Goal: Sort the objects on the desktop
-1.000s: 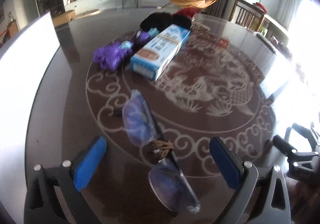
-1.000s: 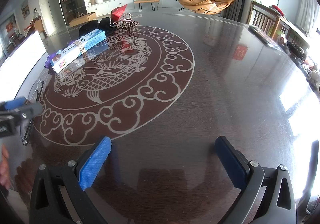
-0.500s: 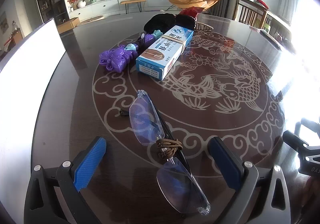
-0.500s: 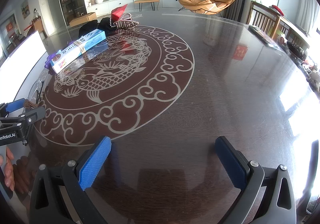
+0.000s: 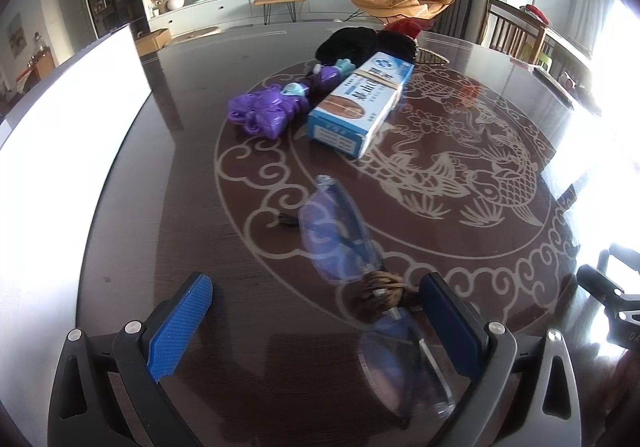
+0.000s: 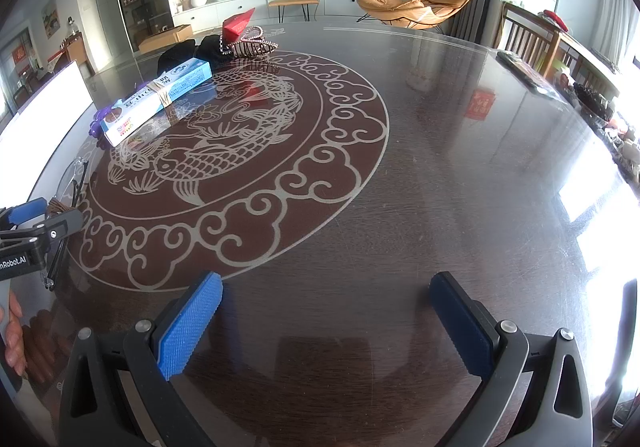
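A pair of clear glasses [image 5: 340,239] with a brown cord [image 5: 380,289] wound at the bridge lies on the dark round table [image 5: 160,175]. My left gripper [image 5: 320,311] is open; the glasses lie partly between its fingers, close to the right finger [image 5: 448,323]. A blue-white box [image 5: 360,103], a purple toy [image 5: 264,113] and black cloth [image 5: 356,41] lie further back. My right gripper [image 6: 324,323] is open and empty over bare table. The left gripper [image 6: 28,231] and the box [image 6: 158,103] show at the left of the right wrist view.
A white board [image 5: 68,151] stands along the table's left edge. A red object and a beaded basket [image 6: 248,41] sit at the back. A dark flat item [image 6: 524,71] lies at the far right. Chairs stand beyond the table.
My left gripper has shifted left and slightly back, so the glasses now sit nearer its right finger. The right gripper has not moved.
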{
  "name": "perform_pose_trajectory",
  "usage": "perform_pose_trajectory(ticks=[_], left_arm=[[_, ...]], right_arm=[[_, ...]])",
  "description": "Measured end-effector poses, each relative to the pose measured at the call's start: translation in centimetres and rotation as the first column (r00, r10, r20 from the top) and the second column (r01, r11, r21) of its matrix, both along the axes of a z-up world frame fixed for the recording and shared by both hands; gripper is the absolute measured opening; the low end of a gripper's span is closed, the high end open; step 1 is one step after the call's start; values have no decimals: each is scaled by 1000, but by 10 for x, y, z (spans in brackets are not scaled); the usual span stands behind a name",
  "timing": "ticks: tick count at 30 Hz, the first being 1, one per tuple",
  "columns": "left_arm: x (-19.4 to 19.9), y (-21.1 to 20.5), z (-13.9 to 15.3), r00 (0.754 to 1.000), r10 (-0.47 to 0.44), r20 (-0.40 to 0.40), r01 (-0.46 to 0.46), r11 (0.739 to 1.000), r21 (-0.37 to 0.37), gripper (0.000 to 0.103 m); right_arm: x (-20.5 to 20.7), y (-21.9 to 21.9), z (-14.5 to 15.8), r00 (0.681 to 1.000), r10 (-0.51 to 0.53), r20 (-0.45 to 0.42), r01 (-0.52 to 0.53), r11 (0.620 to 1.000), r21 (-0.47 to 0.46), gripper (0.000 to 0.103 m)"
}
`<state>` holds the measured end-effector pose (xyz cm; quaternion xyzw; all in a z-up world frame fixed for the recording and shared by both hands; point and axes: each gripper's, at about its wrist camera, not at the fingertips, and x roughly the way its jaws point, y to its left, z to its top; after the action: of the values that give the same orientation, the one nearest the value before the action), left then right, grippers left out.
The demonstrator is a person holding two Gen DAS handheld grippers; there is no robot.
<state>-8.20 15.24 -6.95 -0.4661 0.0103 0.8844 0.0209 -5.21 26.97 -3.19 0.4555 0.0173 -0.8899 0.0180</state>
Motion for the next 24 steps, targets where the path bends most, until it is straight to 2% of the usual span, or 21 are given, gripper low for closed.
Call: perform_pose_trajectory(ticks=[7,24], left_arm=[[3,-28,2,999,50,0,-50,999,3,103],[5,-29,4,999,50,-1,-50,999,1,103]], right_arm=[[0,0,0,1000,1,0,-1,1000,0,103],[0,0,0,1000,1,0,-1,1000,0,103]])
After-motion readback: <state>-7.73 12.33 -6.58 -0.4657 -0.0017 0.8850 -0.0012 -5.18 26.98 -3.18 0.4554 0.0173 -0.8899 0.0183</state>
